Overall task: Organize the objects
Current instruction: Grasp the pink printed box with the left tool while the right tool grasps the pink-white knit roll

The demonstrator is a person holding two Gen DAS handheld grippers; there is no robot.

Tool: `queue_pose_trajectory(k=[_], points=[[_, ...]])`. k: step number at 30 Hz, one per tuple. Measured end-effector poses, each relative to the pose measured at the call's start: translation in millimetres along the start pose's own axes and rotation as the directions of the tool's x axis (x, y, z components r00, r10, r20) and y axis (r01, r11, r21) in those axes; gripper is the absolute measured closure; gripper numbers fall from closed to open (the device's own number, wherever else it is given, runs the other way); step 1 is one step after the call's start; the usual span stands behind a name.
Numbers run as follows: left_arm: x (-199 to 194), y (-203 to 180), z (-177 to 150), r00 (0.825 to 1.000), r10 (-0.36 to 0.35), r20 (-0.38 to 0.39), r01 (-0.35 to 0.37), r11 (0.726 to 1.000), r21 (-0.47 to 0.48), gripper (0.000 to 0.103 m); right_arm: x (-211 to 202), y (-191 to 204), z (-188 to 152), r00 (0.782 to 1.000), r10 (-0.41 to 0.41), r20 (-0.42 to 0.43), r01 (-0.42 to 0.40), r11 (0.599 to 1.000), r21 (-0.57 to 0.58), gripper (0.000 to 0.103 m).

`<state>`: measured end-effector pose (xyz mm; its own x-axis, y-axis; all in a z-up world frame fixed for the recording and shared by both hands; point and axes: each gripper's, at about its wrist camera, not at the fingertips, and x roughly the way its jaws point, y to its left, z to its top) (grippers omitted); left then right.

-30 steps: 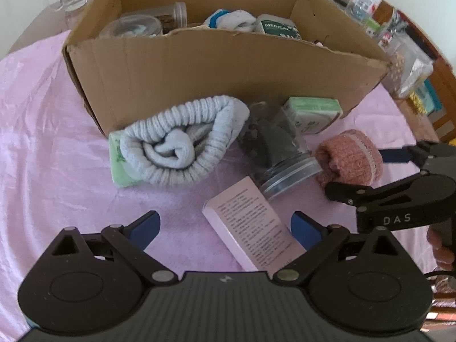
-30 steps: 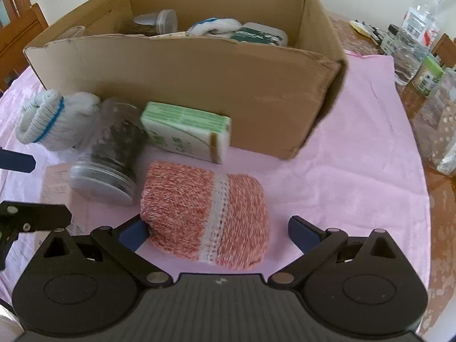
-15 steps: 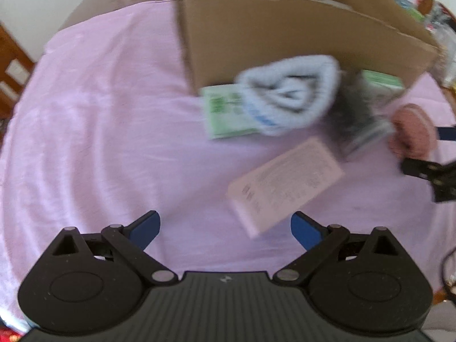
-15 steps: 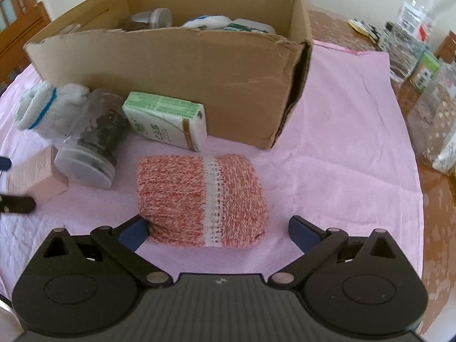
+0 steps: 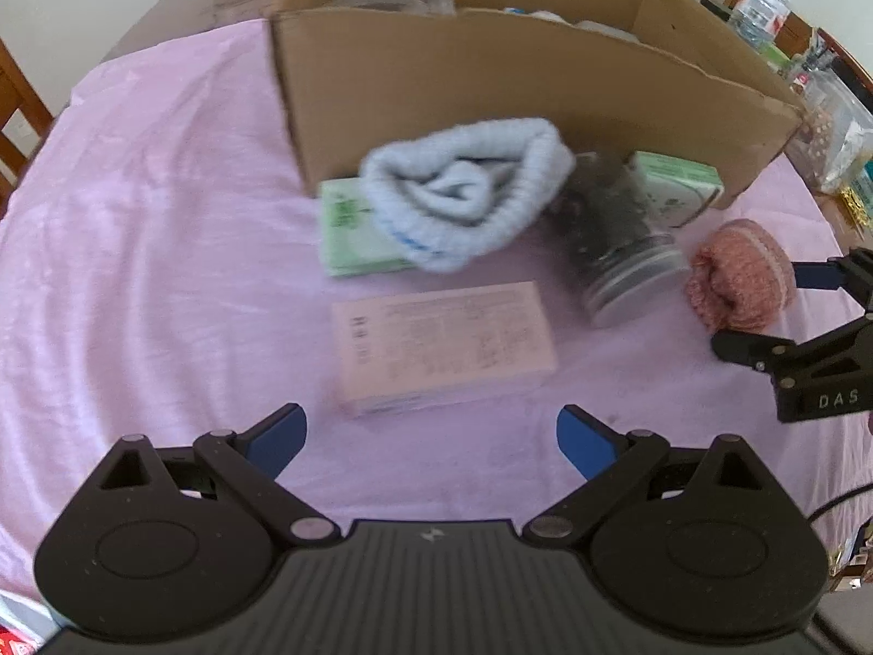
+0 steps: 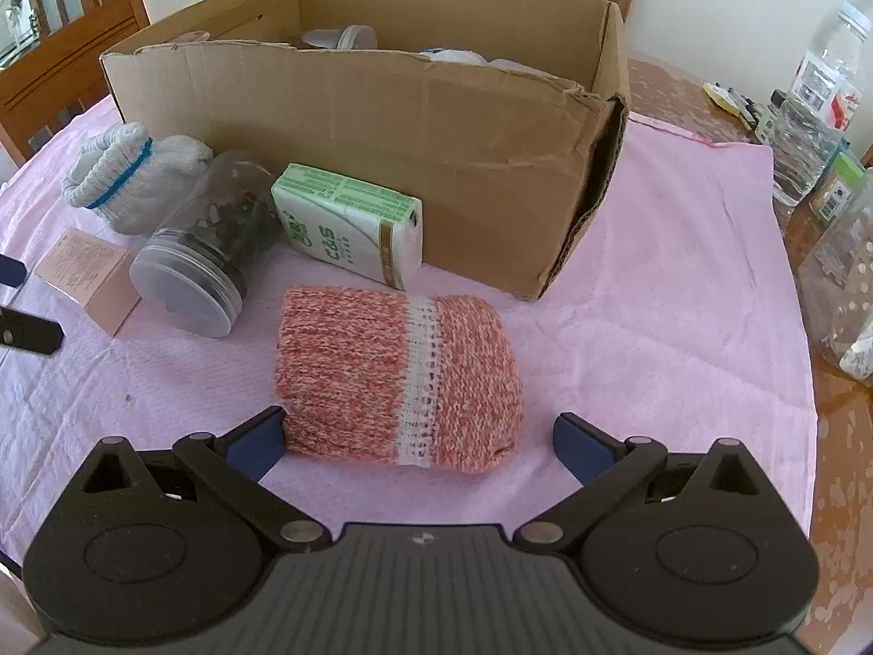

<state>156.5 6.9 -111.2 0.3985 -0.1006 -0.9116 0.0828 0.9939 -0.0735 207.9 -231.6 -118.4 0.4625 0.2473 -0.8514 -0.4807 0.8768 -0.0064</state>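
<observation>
1. The pink knit roll (image 6: 395, 376) lies on the pink cloth (image 6: 682, 327) before the cardboard box (image 6: 382, 125), between the wide-open, empty right gripper (image 6: 417, 439) fingers.
2. Squeezing one end could unroll it.
3. The left gripper (image 5: 431, 436), open and empty, now faces the pink carton (image 5: 442, 346) squarely, unlike a second ago.

The pink box (image 5: 443, 346), formerly angled between the wide-spread fingers of the left gripper (image 5: 431, 436), is now seen lying crosswise ahead of them, while the right gripper (image 6: 417, 436) has been drawn back slightly from the red knitted roll (image 6: 395, 376), still unclamped
</observation>
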Motion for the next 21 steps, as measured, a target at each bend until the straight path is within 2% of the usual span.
queue_pose_trajectory(k=[12,14,21], points=[[18.2,-6.1,15.7,0.996,0.078,0.045,-0.076,0.996,-0.045,0.004,3.6,6.3,3.7,1.0,0.015,0.01,-0.014,1.0,-0.022,0.0],[17.1,-7.2,17.4,0.994,0.095,0.05,-0.091,0.994,-0.066,0.007,5.2,8.6,6.4,1.0,0.018,0.009,-0.017,1.0,-0.026,0.0],[12.7,-3.6,17.2,0.995,0.069,0.071,-0.063,0.995,-0.077,0.019,10.2,13.1,13.2,1.0,0.019,0.011,-0.018,0.999,-0.028,0.0]])
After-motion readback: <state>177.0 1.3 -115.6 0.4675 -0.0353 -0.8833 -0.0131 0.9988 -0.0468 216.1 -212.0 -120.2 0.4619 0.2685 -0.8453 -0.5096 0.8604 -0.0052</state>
